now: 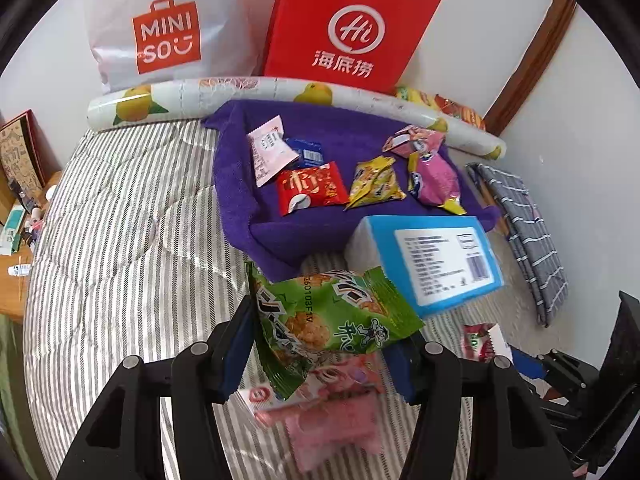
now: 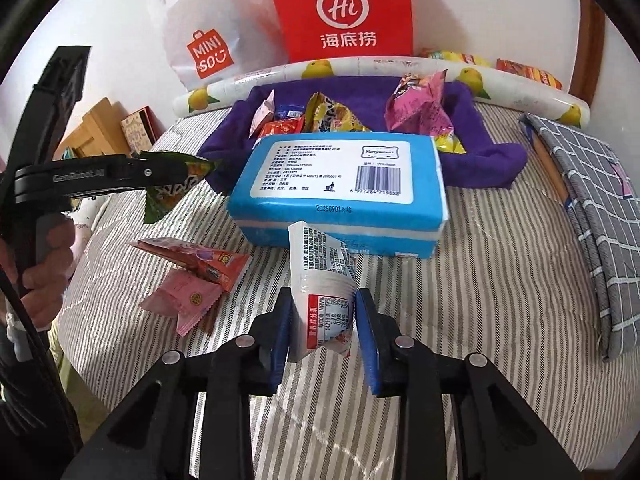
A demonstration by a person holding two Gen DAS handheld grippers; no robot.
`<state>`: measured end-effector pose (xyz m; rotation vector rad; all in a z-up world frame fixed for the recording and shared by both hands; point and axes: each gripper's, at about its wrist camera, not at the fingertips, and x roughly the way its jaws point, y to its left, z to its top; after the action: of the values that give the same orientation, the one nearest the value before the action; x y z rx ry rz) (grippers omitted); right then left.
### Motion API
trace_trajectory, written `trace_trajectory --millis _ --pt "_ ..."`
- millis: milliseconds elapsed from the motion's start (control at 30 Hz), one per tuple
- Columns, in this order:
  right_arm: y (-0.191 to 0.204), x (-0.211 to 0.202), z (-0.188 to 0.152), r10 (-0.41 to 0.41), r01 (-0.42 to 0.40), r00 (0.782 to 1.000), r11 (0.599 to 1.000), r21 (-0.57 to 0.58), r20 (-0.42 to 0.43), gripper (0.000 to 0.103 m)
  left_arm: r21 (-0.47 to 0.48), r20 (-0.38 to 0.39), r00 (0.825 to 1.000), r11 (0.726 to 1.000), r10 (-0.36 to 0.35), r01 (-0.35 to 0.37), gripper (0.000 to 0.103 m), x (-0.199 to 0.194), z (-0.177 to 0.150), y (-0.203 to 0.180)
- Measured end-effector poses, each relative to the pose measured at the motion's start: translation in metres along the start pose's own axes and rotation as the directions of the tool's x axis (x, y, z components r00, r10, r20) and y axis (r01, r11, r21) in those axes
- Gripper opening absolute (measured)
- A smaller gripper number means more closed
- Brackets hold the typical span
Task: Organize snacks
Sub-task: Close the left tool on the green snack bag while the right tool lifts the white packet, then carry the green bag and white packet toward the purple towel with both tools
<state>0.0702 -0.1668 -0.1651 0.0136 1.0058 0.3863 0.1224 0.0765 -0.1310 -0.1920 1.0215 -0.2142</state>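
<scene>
My left gripper (image 1: 324, 344) is shut on a green snack packet (image 1: 332, 320) and holds it above the striped bed; it also shows in the right wrist view (image 2: 176, 184). My right gripper (image 2: 322, 320) is shut on a white snack packet (image 2: 324, 284), just in front of the blue tissue pack (image 2: 340, 184). A purple cloth tray (image 1: 280, 236) holds several snack packets: pink-white (image 1: 268, 148), red (image 1: 312, 192), yellow (image 1: 374, 184), pink (image 1: 432, 176). Two pink packets (image 2: 192, 280) lie loose on the bed.
The blue tissue pack (image 1: 436, 256) lies in front of the tray. A red bag (image 1: 352, 28) and a white Miniso bag (image 1: 168, 36) stand against the wall behind a fruit-print roll (image 1: 280, 92). A grey checked cloth (image 2: 592, 208) lies at the right. A wooden side table (image 1: 16, 240) stands at the left.
</scene>
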Motion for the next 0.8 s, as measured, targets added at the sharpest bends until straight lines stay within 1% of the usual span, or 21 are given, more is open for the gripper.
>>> trace_trajectory --millis 167,333,600,800 --pt "-0.002 -0.021 -0.001 0.022 -0.023 0.999 1.0 0.013 0.037 0.028 -0.002 0.022 1.0 1.0 -0.009 0.009 0.056 -0.017 -0.005 -0.009" --pt "-0.006 -0.039 0.003 0.008 -0.01 0.998 0.999 0.036 0.069 0.027 -0.004 0.039 0.998 0.999 -0.054 0.054 0.056 -0.032 -0.009 -0.022" --pt "-0.021 -0.061 0.013 -0.014 0.004 0.994 0.996 0.093 0.108 0.027 0.026 0.075 0.994 0.997 -0.074 0.073 0.056 -0.05 -0.007 -0.044" --pt "-0.024 -0.072 0.022 -0.018 0.004 0.99 0.995 0.101 0.142 0.027 0.032 0.076 0.991 0.994 -0.109 0.106 0.056 -0.056 -0.002 -0.056"
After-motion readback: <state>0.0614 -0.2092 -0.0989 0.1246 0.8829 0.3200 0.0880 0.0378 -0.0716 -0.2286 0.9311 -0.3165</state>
